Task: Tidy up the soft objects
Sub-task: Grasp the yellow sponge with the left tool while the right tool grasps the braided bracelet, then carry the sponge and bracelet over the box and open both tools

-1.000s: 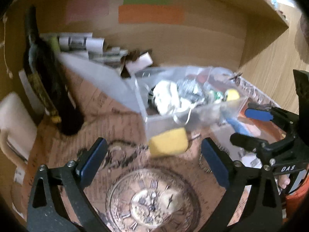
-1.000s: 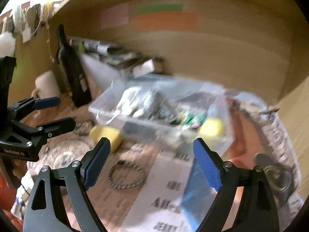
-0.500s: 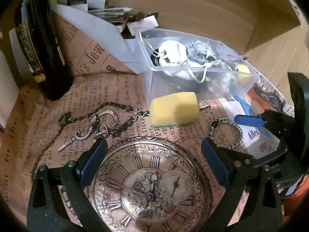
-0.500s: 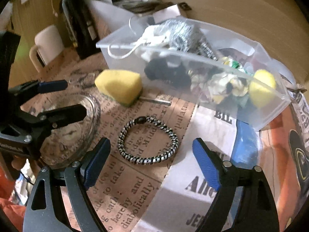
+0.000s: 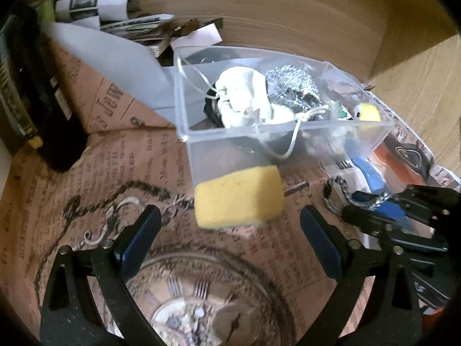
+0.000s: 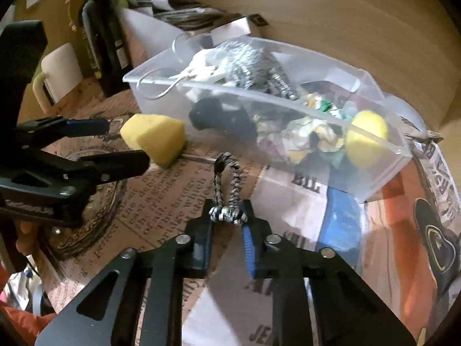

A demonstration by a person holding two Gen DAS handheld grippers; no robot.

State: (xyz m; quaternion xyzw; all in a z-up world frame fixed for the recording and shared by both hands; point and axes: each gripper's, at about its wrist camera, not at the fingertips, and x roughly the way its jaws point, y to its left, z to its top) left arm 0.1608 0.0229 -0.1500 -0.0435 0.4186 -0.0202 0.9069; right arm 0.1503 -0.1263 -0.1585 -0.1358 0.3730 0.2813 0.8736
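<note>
Right gripper (image 6: 227,219) clenched on braided bracelet (image 6: 227,184), left gripper (image 5: 227,225) released, yellow sponge (image 5: 239,196) just ahead between its fingers.

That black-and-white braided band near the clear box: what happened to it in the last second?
The right hand-held gripper closed on the braided band, squeezing it into a narrow loop. The left hand-held gripper came closer to the yellow sponge, still open. Sponge and clear box stayed put.

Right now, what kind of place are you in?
Probably a wooden desk nook or shelf at home: curved wood panel behind, vintage newspaper-print paper over the surface, dark glass bottle, and clear plastic bin of soft odds and ends.
</note>
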